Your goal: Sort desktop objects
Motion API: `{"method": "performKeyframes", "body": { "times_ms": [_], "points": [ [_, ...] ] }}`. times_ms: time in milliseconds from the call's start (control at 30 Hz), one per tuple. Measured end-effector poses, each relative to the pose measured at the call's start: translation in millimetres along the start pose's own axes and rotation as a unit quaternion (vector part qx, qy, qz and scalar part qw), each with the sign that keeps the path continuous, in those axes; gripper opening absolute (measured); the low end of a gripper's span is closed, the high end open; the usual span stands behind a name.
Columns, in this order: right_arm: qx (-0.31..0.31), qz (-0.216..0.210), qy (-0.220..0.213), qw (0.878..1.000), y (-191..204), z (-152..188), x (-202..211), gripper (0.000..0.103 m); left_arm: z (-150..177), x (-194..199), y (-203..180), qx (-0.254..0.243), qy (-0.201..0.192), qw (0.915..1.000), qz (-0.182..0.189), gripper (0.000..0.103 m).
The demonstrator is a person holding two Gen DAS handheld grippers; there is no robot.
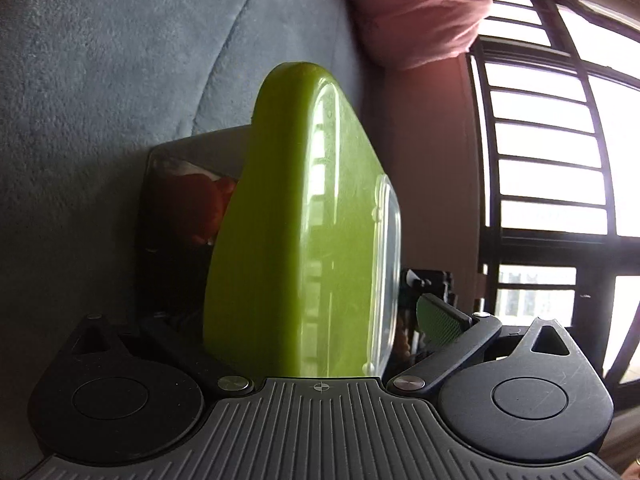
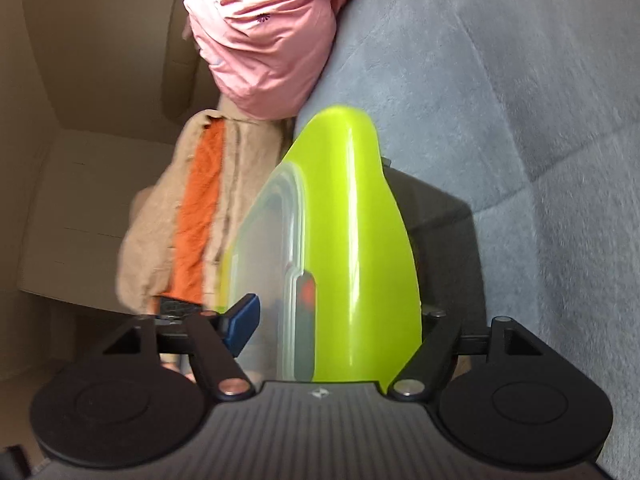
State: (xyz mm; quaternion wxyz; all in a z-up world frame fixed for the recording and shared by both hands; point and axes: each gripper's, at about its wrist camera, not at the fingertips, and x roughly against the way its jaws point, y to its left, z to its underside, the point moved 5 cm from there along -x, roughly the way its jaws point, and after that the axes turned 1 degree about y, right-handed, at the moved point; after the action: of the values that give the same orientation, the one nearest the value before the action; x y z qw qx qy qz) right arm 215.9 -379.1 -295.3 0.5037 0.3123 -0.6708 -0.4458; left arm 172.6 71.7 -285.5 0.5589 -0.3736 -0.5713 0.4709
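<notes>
Both grippers, left (image 1: 304, 332) and right (image 2: 332, 320), pinch opposite ends of the green lid (image 1: 296, 220), held on edge above the grey cushion (image 1: 100, 80), pink cloth (image 2: 264, 36) beyond.

- No readable words, brand names or numbers show in either view.
- The green lid (image 1: 288, 216) carries faint embossed marks near its rim, too blurred to read.
</notes>
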Motion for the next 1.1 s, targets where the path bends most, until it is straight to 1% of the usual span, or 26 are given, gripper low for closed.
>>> {"method": "performKeyframes", "body": {
  "times_ms": [67,100,167,200,267,300,333,367,400,467,533,633,700,767,800,900,1000,1033,1067,1100],
  "points": [
    [-0.014,-0.041,0.003,0.999,-7.1,3.4,4.8,0.074,-2.9,-1.2,6.9,0.004,0.017,0.9996,0.023,0.103],
    [-0.016,-0.054,0.004,0.998,-10.3,5.5,4.5,0.074,-4.7,-3.4,8.3,0.003,0.024,0.9993,0.029,0.103],
    [-0.015,-0.058,0.012,0.998,-16.1,7.5,-1.6,0.074,-6.2,-7.3,8.6,-0.005,0.035,0.9989,0.031,0.103],
    [-0.015,-0.064,0.019,0.998,-18.9,7.6,-7.1,0.071,-7.1,-8.8,7.1,-0.011,0.039,0.9986,0.034,0.103],
    [-0.011,-0.092,0.012,0.996,-17.0,3.5,-11.7,0.071,-8.7,-6.9,6.3,-0.014,0.042,0.9978,0.05,0.103],
    [-0.008,-0.105,0.009,0.994,-16.2,1.5,-14.1,0.073,-9.5,-4.4,6.7,-0.012,0.042,0.9972,0.061,0.103],
    [-0.006,-0.101,0.011,0.995,-16.8,-0.4,-17.6,0.067,-10.0,-2.4,7.2,-0.013,0.042,0.9966,0.07,0.103],
    [-0.005,-0.098,0.014,0.995,-17.4,-2.4,-20.7,0.066,-9.5,-2.4,8.3,-0.017,0.043,0.9963,0.072,0.103],
    [-0.01,-0.106,0.011,0.994,-18.9,-4.0,-20.6,0.066,-9.1,-2.5,9.6,-0.02,0.044,0.9961,0.074,0.103],
    [-0.011,-0.11,0.008,0.994,-20.1,-3.2,-19.2,0.066,-10.4,-3.4,13.9,-0.013,0.04,0.9962,0.077,0.103],
    [-0.007,-0.111,0.007,0.994,-19.8,-1.1,-18.2,0.066,-16.8,-5.0,18.6,-0.004,0.024,0.9977,0.064,0.103],
    [0.016,-0.102,0.0,0.995,-12.8,-0.6,-19.0,0.067,-28.9,-8.0,20.4,-0.002,0.011,0.9985,0.053,0.103],
    [0.017,-0.098,-0.005,0.995,-11.7,-2.7,-19.6,0.067,-36.8,-6.8,14.2,-0.009,0.003,0.9984,0.056,0.103],
    [0.02,-0.096,-0.012,0.995,-10.0,-4.3,-17.6,0.067,-45.5,-6.7,0.7,-0.023,0.0,0.9984,0.052,0.103],
    [0.023,-0.1,-0.019,0.995,-8.1,-5.4,-15.7,0.067,-49.7,-9.2,-4.3,-0.029,0.004,0.9988,0.039,0.103],
    [0.024,-0.093,-0.028,0.995,-6.7,-8.6,-12.2,0.067,-59.4,-17.6,-14.6,-0.042,0.009,0.9991,0.002,0.103],
    [0.019,-0.091,-0.042,0.995,-8.1,-8.8,-6.6,0.067,-60.2,-25.2,-9.9,-0.03,0.016,0.9992,-0.023,0.103],
    [0.017,-0.09,-0.046,0.995,-8.6,-8.5,-4.7,0.067,-59.2,-26.7,-8.2,-0.026,0.018,0.9991,-0.028,0.103],
    [0.013,-0.086,-0.045,0.995,-9.6,-7.0,-4.6,0.067,-53.8,-24.5,-6.1,-0.022,0.021,0.9993,-0.023,0.103],
    [0.006,-0.081,-0.041,0.996,-10.5,-4.5,-4.1,0.069,-47.9,-22.4,-4.4,-0.02,0.024,0.9993,-0.019,0.103]
  ]
}}
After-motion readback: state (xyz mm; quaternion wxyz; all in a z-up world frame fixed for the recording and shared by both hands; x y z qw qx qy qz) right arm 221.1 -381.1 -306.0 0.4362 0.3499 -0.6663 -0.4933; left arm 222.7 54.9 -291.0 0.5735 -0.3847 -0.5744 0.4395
